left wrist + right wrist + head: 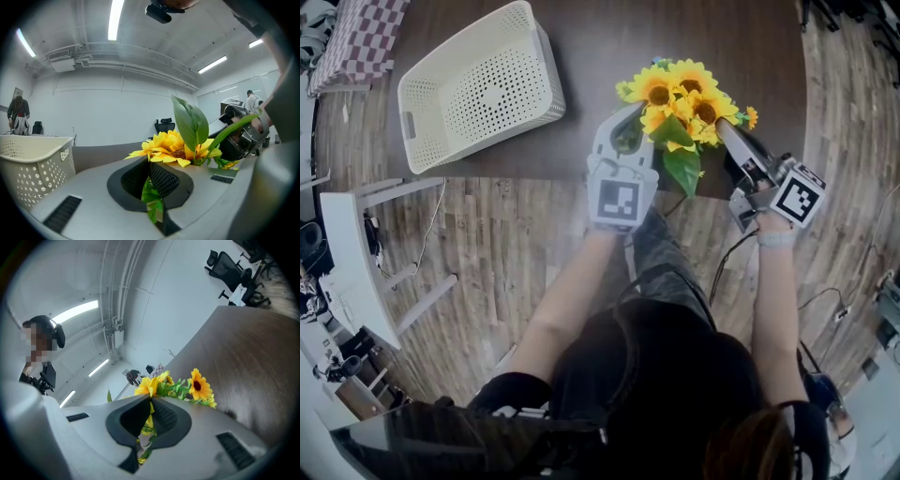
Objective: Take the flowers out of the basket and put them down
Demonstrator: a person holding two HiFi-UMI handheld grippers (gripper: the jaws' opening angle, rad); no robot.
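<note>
— While you stood at the tabletop [675, 28], where was the sunflower bunch [680, 98]?

— I held it between my two grippers, out of the white basket [478, 89] and over the near edge of the dark tabletop. I could not tell whether its stems touched the wood.

— What had each gripper got hold of?

— My left gripper [630, 120] was closed on green leaves low in the bunch. In the left gripper view its ribbed pads met with the foliage pinched between them. The yellow heads and one broad leaf [190, 123] rose just beyond. My right gripper [722, 127] came in from the other side and was clamped on the bunch as well. In the right gripper view a stem with yellow petals and small leaves ran down between its closed pads.

— And the basket?

— It sat on the tabletop well to the left of the flowers, apart from both grippers, and I looked down onto its perforated bottom.

— What else was about?

— A checked cloth [356, 37] lay beyond the basket at the far left. A white frame [356, 253] stood on the wooden floor [506, 244] to my left.
</note>
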